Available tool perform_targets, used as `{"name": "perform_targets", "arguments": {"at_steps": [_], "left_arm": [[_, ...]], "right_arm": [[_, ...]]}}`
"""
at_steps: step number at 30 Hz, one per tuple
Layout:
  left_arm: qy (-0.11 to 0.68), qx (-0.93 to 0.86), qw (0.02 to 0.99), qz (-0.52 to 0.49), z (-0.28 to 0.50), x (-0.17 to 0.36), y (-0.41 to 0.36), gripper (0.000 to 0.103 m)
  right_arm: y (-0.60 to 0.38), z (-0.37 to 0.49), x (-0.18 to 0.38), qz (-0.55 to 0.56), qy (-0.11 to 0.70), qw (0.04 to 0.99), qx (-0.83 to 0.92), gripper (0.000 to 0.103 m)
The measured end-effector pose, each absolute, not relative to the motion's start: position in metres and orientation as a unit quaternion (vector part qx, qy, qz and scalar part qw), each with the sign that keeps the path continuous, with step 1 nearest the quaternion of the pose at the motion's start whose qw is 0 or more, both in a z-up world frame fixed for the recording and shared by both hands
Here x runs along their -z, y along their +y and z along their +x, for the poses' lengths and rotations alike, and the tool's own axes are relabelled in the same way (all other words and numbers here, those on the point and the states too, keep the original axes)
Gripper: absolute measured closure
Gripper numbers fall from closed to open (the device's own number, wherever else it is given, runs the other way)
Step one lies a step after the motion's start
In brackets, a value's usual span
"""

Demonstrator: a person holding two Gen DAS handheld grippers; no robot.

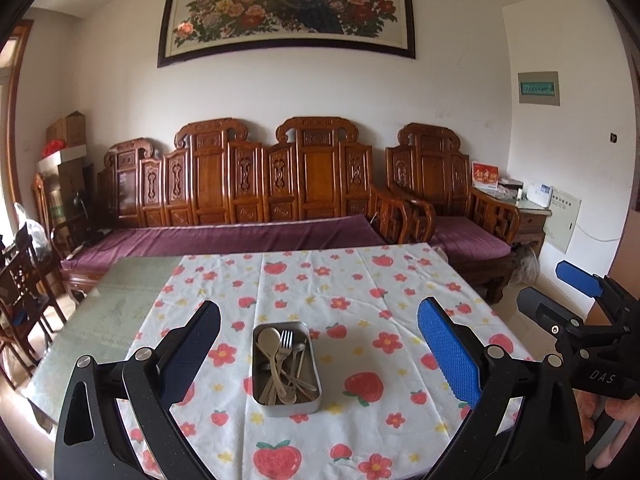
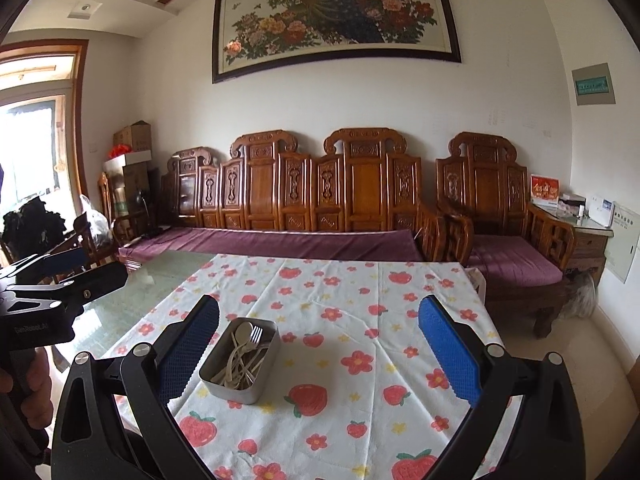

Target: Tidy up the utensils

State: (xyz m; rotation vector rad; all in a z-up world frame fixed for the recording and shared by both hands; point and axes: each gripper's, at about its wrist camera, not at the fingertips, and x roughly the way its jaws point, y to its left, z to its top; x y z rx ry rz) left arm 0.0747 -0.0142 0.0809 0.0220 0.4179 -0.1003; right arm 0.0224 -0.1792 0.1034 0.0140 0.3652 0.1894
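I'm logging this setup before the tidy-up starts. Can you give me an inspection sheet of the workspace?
Surface: table with glass top, partly covered by a strawberry-print cloth.
Job's things: metal tin on the cloth, holding a fork and spoons jumbled together.
Clutter: nothing seen on the cloth besides the tin.
Grippers: left tool open, empty; right tool open, empty.
Cables: nothing seen.
Surroundings: carved wooden bench, framed painting, cardboard boxes.
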Motion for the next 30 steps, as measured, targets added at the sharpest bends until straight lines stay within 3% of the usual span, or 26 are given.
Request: {"name": "perform_targets", "arguments": {"at_steps": [30], "left_arm": [[0.195, 0.044, 0.980, 0.007, 0.059, -0.082, -0.012, 0.008]], "right_arm": [[-0.182, 0.012, -0.116, 0.012, 0.166, 0.982, -0.092, 0.003]]}}
